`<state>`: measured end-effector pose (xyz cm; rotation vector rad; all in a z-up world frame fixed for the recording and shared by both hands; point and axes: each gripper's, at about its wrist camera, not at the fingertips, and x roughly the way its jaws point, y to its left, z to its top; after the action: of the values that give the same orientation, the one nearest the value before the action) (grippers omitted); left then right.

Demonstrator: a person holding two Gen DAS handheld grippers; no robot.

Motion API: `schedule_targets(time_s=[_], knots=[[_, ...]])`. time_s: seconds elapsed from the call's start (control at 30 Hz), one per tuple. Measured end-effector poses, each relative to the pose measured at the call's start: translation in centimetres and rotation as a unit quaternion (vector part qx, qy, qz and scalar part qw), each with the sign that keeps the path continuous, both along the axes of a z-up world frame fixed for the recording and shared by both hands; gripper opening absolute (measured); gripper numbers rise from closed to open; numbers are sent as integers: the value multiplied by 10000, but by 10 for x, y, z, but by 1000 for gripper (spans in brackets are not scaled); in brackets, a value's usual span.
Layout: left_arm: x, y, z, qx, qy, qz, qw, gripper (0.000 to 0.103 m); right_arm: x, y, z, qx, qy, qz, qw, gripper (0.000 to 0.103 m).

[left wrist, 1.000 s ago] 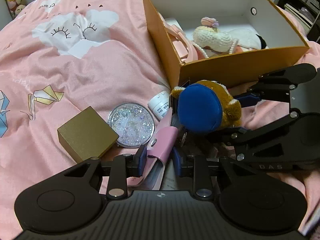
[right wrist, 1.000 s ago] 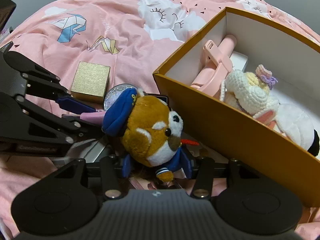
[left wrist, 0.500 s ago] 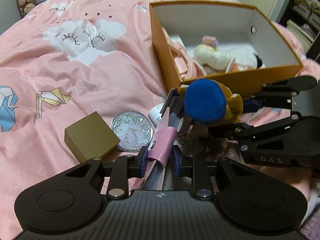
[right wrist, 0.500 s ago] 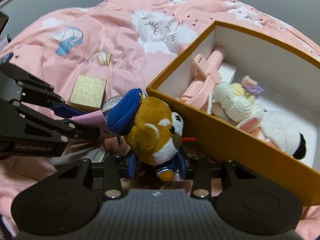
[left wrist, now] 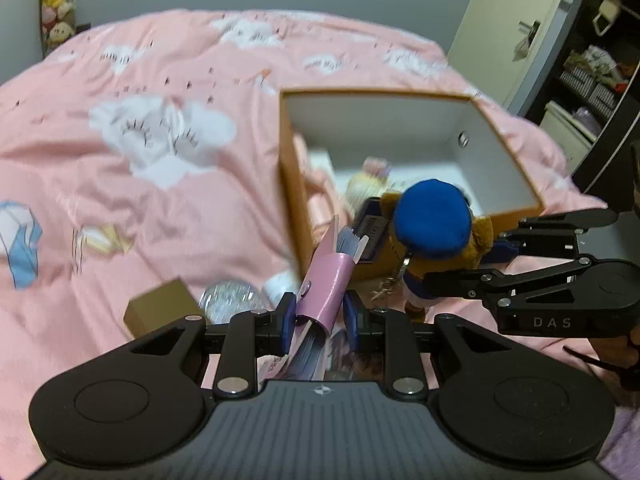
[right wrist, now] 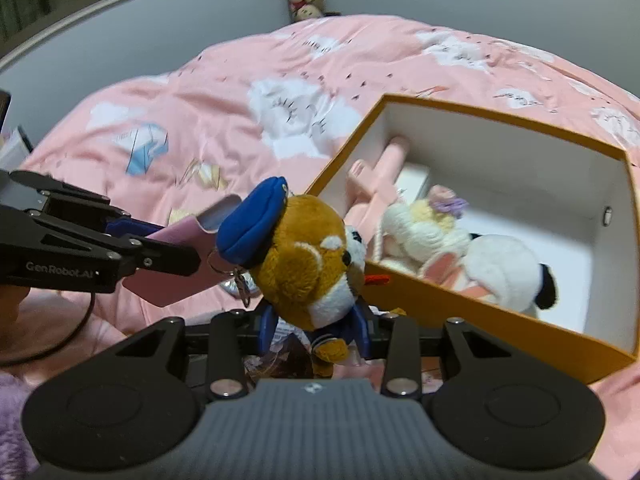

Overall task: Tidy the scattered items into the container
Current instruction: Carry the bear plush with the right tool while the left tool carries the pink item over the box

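My left gripper (left wrist: 318, 316) is shut on a pink card pouch (left wrist: 326, 284) with cards sticking out of its top, held tilted above the pink bed. My right gripper (right wrist: 314, 328) is shut on the body of a brown plush toy (right wrist: 308, 256) in a blue cap, which hangs in the air by the near corner of the orange box (right wrist: 440, 304). In the left wrist view the plush toy (left wrist: 432, 224) sits in front of the open box (left wrist: 294, 184), just right of the pouch. The two grippers are close side by side.
Inside the box lie a crocheted doll (right wrist: 420, 224), a white plush (right wrist: 504, 268) and a pink gadget (right wrist: 384, 176). On the bedcover below are a gold box (left wrist: 160, 308), a glitter disc (left wrist: 232, 300) and a small white jar (left wrist: 276, 288). A door (left wrist: 520, 32) stands beyond the bed.
Both grippers have risen off the bed with the pouch and the plush toy and tipped up. The box and the items on the bedcover now look lower and farther away.
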<state>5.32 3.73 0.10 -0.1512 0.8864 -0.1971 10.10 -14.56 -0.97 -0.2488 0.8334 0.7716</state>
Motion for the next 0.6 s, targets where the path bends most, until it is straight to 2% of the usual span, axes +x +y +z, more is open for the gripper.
schedule_targets(time_s=[0.2,0.33,0.47,0.6], knots=[[7,-9,30,-66,-498,-82,9987,29,9,-28,35,356,-219,-396,9983,41],[17,-18,42,-61,-752,-136,9971,29,28,-49,56,579,-341,-910,9936,41],[28,-26,46,-108,-854,-182,9961,29,61,-68,57,440,-332,-1807,9820,41],[38,-31,41,-169,-842,-229,9960,29,93,-78,41,146,-27,-2374,9713,41]])
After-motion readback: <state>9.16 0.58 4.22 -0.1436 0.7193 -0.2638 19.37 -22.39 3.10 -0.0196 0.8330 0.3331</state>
